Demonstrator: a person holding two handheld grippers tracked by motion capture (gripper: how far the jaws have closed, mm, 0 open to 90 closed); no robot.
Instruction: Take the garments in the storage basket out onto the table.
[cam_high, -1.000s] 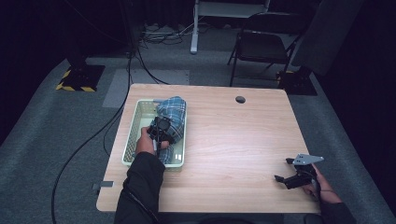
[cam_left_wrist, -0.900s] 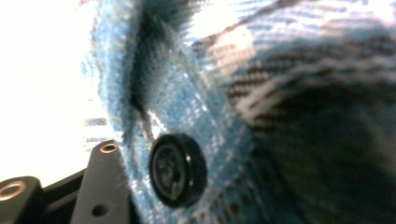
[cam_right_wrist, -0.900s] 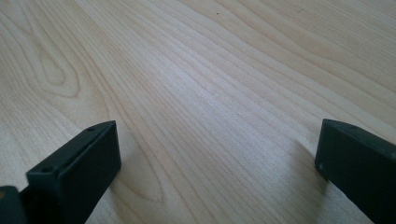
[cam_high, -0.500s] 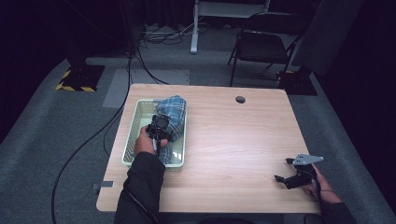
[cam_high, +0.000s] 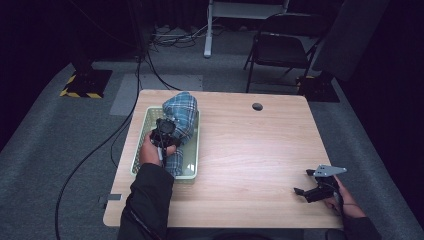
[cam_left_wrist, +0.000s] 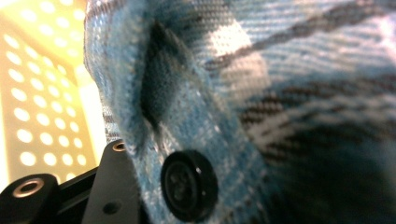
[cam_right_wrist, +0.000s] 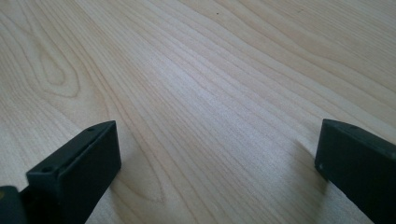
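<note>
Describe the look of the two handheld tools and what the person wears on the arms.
Both are black, two-jawed tools. The left tool has a round black top; its jaws are flat black blocks with small screw holes. The right tool carries a grey three-cornered plate on top. The left forearm wears a dark long sleeve.

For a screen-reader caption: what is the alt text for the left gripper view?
Blue plaid cloth with a black button presses close against the left gripper, hiding most of its black jaws. Behind it at left is the perforated basket wall, brightly lit.
</note>
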